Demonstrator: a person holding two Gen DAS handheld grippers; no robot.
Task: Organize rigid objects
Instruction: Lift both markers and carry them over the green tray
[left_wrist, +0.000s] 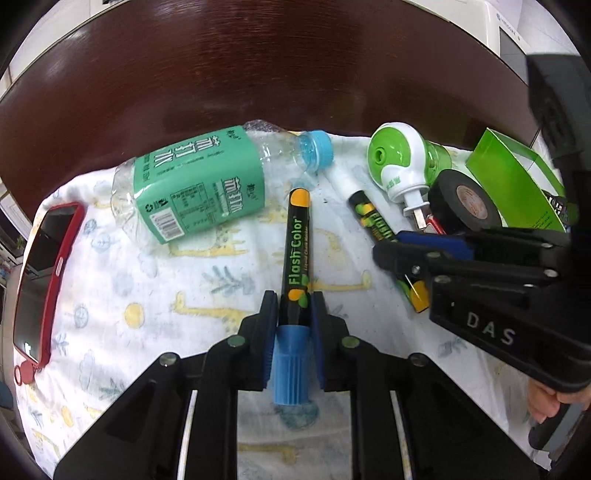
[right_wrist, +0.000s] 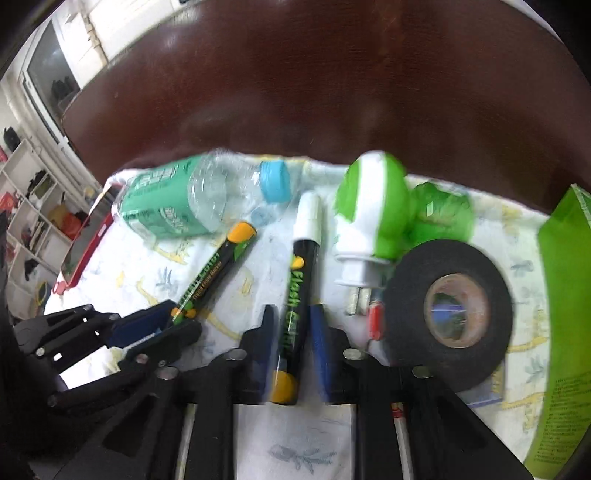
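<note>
Black Flash Color marker with blue cap (left_wrist: 295, 254) lying on the patterned cloth (left_wrist: 147, 295) mid-worktop, black marker with white cap (right_wrist: 295, 291) lying beside it, crushed green-labelled bottle (left_wrist: 199, 184) on its side near the cloth's far edge, black tape roll (right_wrist: 448, 314) flat toward the right.

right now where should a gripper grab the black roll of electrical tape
Grip the black roll of electrical tape across its outer rim, coming from above: it lies flat with the core hole up. Approach from the near side; the white and green plug-in device crowds the far side.

Bright fisheye views, right one blurred
</note>
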